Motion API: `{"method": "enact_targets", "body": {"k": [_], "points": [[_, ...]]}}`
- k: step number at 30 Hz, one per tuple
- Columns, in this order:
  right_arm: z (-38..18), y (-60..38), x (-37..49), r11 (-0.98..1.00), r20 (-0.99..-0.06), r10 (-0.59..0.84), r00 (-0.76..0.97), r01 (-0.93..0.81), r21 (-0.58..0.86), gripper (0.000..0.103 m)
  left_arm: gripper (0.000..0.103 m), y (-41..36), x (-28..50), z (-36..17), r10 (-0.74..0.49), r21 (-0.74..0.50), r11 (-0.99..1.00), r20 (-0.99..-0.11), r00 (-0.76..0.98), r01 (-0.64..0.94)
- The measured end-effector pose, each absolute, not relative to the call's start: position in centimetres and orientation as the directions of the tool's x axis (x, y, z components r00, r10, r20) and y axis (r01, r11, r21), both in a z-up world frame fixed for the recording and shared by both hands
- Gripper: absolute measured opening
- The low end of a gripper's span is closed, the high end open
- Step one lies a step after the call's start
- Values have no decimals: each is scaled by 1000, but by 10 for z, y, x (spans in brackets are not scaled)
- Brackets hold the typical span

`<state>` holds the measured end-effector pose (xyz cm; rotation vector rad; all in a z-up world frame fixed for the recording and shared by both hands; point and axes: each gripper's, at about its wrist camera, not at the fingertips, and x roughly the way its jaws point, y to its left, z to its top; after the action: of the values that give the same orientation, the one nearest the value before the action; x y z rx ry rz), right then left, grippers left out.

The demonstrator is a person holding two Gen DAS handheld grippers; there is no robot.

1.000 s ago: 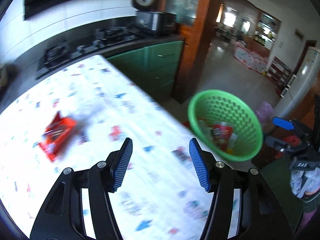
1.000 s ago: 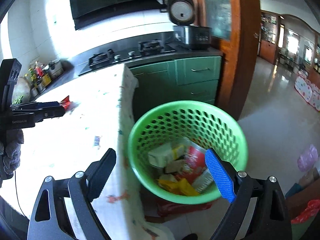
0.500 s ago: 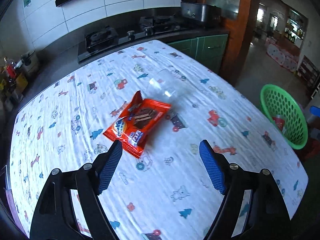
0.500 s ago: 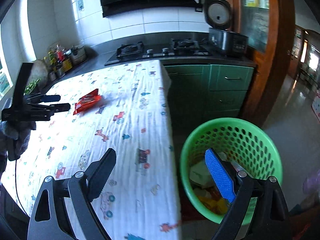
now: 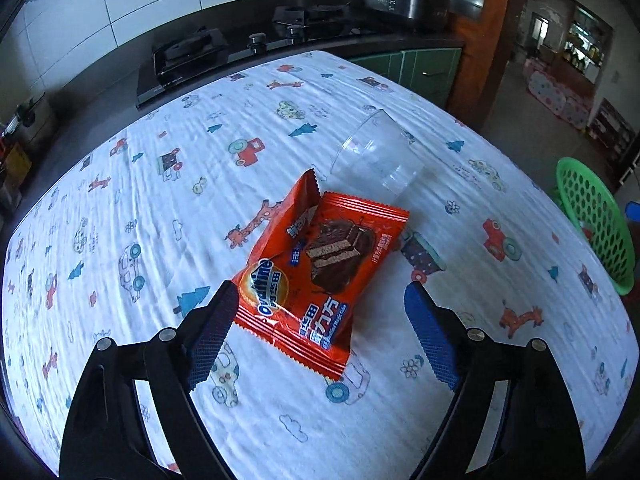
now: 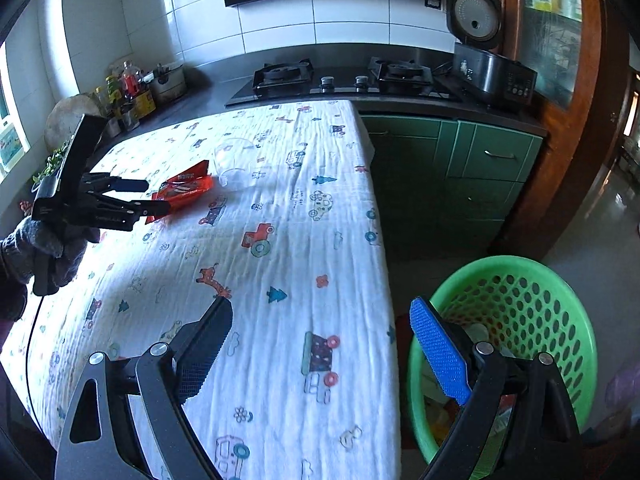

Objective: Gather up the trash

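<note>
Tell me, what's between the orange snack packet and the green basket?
In the left wrist view, only bare cartoon tablecloth lies between the orange snack packet and the green basket. The clear cup sits behind that stretch.

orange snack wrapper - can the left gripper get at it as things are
Probably yes. The left gripper is open, its jaws having just widened, with the orange snack wrapper lying flat between the fingertips. The clear plastic cup sits beyond it, not in the way.

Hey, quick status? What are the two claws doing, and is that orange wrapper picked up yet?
Left gripper just opened, over orange wrapper, not gripped. Right gripper open, empty. Clear cup lies just behind wrapper.
</note>
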<state>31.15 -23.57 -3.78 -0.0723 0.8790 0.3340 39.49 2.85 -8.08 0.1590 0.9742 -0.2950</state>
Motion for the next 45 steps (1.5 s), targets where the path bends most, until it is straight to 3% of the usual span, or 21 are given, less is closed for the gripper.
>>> {"method": "enact_targets", "body": {"k": [6, 9, 13, 23, 45], "points": [[-46, -221, 335, 937, -784, 266, 561, -341, 73, 87, 82, 24, 405, -94, -204, -12, 933, -840, 503, 359], [-49, -212, 345, 933, -790, 270, 550, -354, 72, 87, 70, 24, 405, -97, -208, -4, 927, -837, 505, 376], [-53, -200, 358, 926, -797, 277, 537, -372, 71, 87, 46, 29, 403, -96, -234, -29, 924, -832, 504, 382], [-61, -171, 376, 907, -801, 304, 515, -413, 78, 87, 23, 38, 387, -86, -252, -40, 924, -813, 525, 381], [-87, -71, 480, 860, -796, 424, 432, -467, 205, 87, 20, 123, 345, -43, -225, -105, 968, -757, 614, 226]]}}
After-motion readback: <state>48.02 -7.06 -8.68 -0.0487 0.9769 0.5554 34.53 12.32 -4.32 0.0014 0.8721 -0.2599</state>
